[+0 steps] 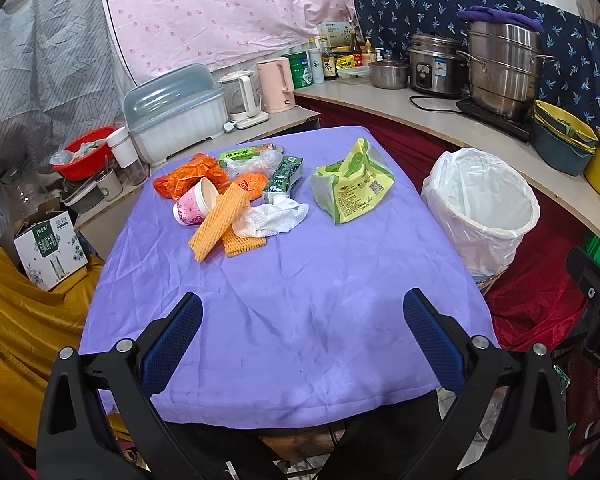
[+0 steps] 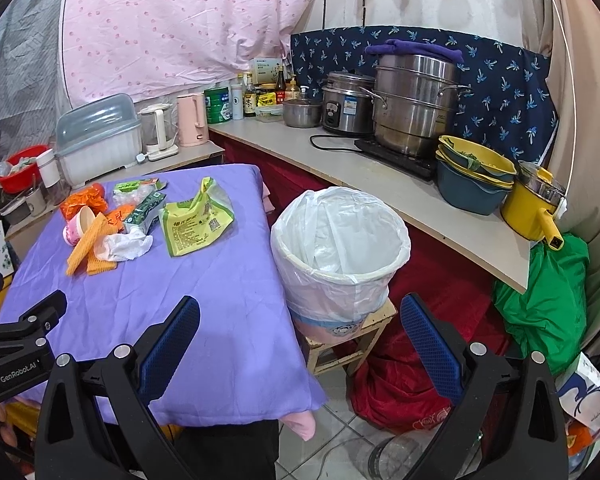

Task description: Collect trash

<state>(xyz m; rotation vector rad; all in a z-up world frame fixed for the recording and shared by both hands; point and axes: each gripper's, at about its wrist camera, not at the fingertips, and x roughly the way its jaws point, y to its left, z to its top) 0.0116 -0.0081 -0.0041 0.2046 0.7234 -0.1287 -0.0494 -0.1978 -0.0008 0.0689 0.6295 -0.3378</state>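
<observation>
Purple cloth [image 1: 300, 280] covered the table w/ trash heaped at its far left: pink paper cup [image 1: 192, 205] on its side, orange foam nets [image 1: 220, 222], white tissue [image 1: 272, 218], orange bag [image 1: 188, 174], green wrappers, prob. a clear bag behind. Yellow-green packet [image 1: 352, 182] lay apart, nearer the bin. White-lined bin [image 2: 340, 248] stood on a wooden stool [image 2: 352, 340] just beside the table. Left gripper [image 1: 302, 340] and right gripper [image 2: 300, 340] both spread wide, nothing held, hovering over the near edge.

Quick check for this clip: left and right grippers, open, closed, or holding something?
Left gripper: jaws open, holding nothing, above the purple tablecloth.
Right gripper: jaws open, holding nothing, near the lined trash bin.
</observation>
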